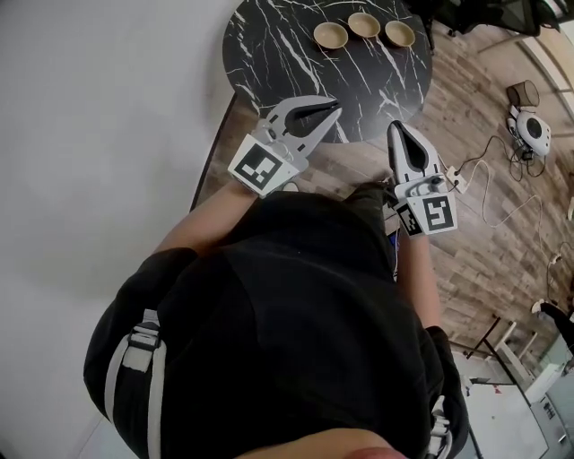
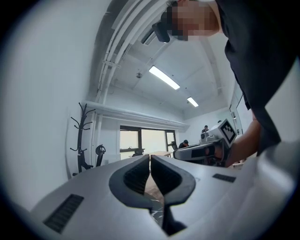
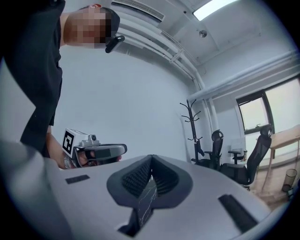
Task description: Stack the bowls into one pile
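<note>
Three bowls [image 1: 364,25] at table [image 1: 269,54] far side, well beyond closed jaws.

I see a round black counter [image 1: 269,63] with white veins, carrying three tan bowls [image 1: 364,24] side by side in a row.

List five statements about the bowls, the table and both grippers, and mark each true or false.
1. Three bowls sit side by side on the table, none stacked. True.
2. The left gripper holds a bowl. False: its jaws are together on nothing.
3. The table is black with white veins. True.
4. The right gripper has its jaws wide open. False: they are closed and empty.
5. The bowls lie at the table's near edge, right under the grippers. False: they are at the far side, away from both grippers.
</note>
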Demonstrator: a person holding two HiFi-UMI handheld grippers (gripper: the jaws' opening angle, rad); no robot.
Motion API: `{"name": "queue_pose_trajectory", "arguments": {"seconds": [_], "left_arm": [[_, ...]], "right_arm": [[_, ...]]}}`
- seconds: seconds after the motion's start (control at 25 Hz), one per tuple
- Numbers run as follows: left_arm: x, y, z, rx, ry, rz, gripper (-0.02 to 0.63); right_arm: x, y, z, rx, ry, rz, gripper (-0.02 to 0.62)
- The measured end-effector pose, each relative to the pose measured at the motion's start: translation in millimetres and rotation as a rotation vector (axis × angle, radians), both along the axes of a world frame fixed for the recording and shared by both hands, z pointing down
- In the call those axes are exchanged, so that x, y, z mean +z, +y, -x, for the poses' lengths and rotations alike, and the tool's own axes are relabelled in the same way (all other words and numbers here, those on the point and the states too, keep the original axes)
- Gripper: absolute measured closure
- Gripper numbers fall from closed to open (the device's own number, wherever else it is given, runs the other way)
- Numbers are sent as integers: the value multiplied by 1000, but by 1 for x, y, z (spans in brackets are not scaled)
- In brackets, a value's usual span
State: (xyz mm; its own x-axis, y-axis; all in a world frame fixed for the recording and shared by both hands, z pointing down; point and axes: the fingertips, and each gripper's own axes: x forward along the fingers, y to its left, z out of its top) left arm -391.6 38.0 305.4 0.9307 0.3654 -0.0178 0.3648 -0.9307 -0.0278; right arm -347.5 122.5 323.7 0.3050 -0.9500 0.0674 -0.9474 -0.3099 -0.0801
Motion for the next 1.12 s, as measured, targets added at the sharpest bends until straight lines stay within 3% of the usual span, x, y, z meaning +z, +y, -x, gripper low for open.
{"name": "queue_pose_trajectory", "arguments": {"seconds": [0.64,0.88,1.12], "left_arm": [[-22,125,-259,-273,-40,25,597],[-21,159,-311,-326,-73,19,597],[-17,146,-329,-399,-86,18,597]], "right_arm": [[-11,94,-265,-349,16,15,604],[-8,116,-325,-415,9,13,604],[9,89,-351,-503,-30,40,604]]}}
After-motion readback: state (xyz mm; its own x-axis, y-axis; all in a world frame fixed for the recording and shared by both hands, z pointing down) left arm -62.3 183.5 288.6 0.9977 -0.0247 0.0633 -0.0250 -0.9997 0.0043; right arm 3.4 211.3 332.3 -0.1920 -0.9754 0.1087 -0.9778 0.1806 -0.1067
